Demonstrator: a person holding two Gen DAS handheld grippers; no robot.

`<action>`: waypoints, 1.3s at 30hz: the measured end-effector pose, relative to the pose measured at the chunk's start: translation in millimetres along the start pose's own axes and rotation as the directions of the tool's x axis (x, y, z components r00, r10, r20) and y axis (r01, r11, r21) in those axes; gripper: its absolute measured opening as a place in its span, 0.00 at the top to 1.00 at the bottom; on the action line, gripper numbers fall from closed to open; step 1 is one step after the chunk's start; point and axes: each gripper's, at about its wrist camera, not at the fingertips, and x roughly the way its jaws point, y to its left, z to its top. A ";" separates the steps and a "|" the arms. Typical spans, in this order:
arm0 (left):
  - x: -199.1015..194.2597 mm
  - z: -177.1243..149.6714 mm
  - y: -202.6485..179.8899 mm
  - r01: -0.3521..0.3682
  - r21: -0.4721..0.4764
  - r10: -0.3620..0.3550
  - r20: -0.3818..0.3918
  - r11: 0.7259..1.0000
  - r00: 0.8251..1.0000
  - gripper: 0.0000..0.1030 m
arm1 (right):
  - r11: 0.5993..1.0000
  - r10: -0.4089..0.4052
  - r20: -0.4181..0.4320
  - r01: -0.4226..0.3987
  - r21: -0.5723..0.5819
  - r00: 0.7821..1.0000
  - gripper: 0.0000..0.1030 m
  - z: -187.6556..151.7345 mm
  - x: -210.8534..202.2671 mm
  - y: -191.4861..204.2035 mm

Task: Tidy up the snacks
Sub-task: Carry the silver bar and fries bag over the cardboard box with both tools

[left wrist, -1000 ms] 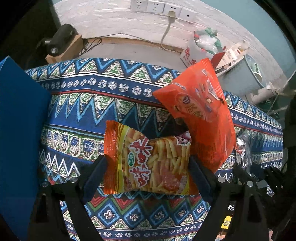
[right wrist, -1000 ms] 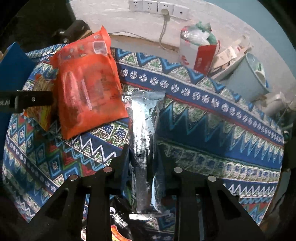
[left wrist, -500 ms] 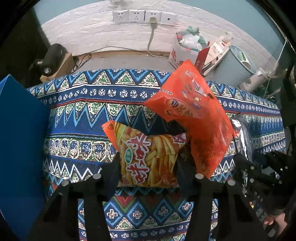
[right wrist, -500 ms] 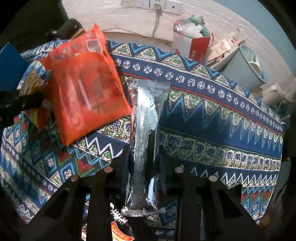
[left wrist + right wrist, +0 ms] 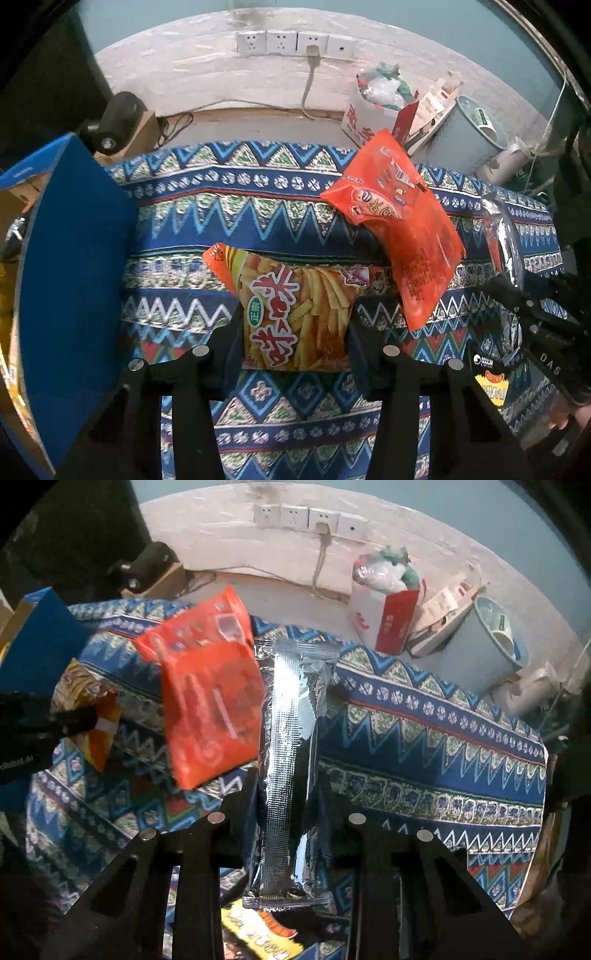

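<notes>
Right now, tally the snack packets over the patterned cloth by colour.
Orange fries packet: 1
Red packet: 1
Silver packet: 1
Yellow packet, partly hidden: 1
Total: 4

Black angular fingers (image 5: 207, 373), round silver screws (image 5: 201, 350) near tips.

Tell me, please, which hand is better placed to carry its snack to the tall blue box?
Left, probably: the left gripper, jaws closing on the orange-and-yellow fries packet, is right beside the blue box; the right gripper, clamping the silver foil packet, sits farther away.
</notes>
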 end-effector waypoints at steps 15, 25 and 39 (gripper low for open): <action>-69.1 -16.2 15.8 -0.038 0.047 0.032 0.127 0.998 0.991 0.52 | 0.999 0.049 0.088 -0.048 -0.014 0.995 0.74 12.6 -52.2 38.0; -113.7 -28.1 25.0 -0.093 0.086 0.071 0.234 0.992 0.970 0.52 | 0.994 0.107 0.144 -0.102 -0.043 0.984 0.74 25.8 -81.3 69.6; -146.6 -38.8 64.7 -0.119 0.044 0.100 0.307 0.992 0.947 0.52 | 0.977 0.200 0.190 -0.181 -0.110 0.961 0.74 55.6 -101.0 131.4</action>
